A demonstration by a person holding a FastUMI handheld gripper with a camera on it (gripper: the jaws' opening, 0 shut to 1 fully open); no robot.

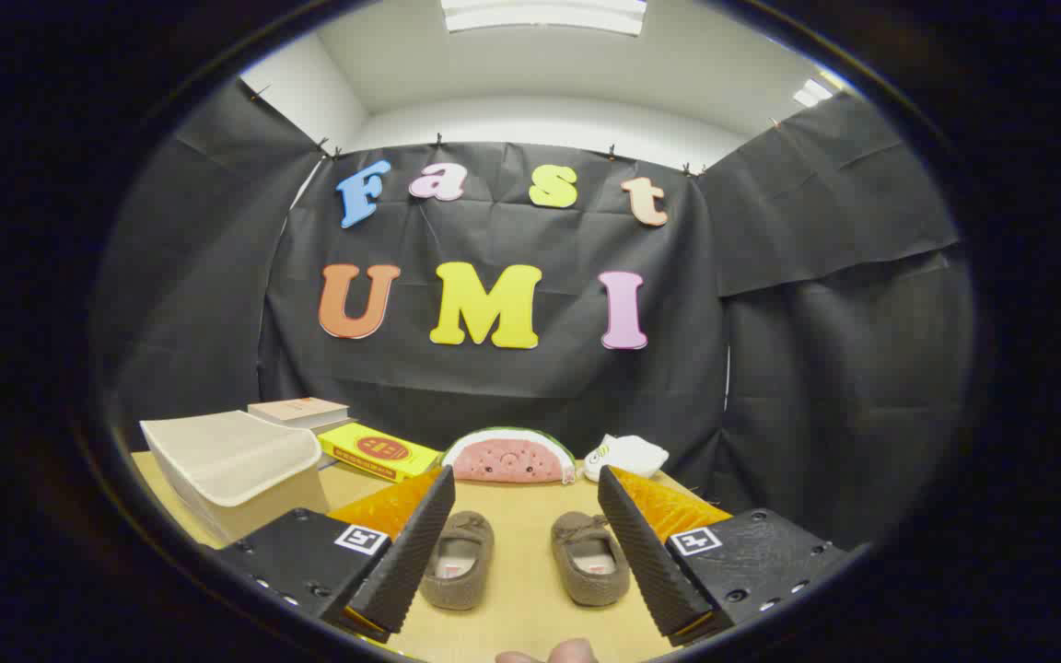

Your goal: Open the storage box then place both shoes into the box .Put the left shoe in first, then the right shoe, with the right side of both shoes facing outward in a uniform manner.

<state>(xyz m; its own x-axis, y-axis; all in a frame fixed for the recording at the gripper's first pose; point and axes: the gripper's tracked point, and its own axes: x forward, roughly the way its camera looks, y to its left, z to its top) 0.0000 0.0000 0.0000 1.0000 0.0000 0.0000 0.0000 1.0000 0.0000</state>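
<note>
Two small brown-grey slippers lie side by side on the wooden table, toes pointing away from me. The left shoe (459, 558) rests close to my left finger and the right shoe (590, 558) close to my right finger. My gripper (526, 516) is open and hovers above them with both shoes in the gap between its fingers, touching neither. A translucent whitish storage box (234, 468) stands to the left beyond my left finger, its front flap shut and sloping.
Behind the shoes lie a watermelon-slice plush (510, 457), a yellow flat box (378, 451), a stack of books (300, 412) and a white cloth item (627, 455). The table (521, 608) ends at the black cloth walls. A fingertip (553, 654) shows at the near edge.
</note>
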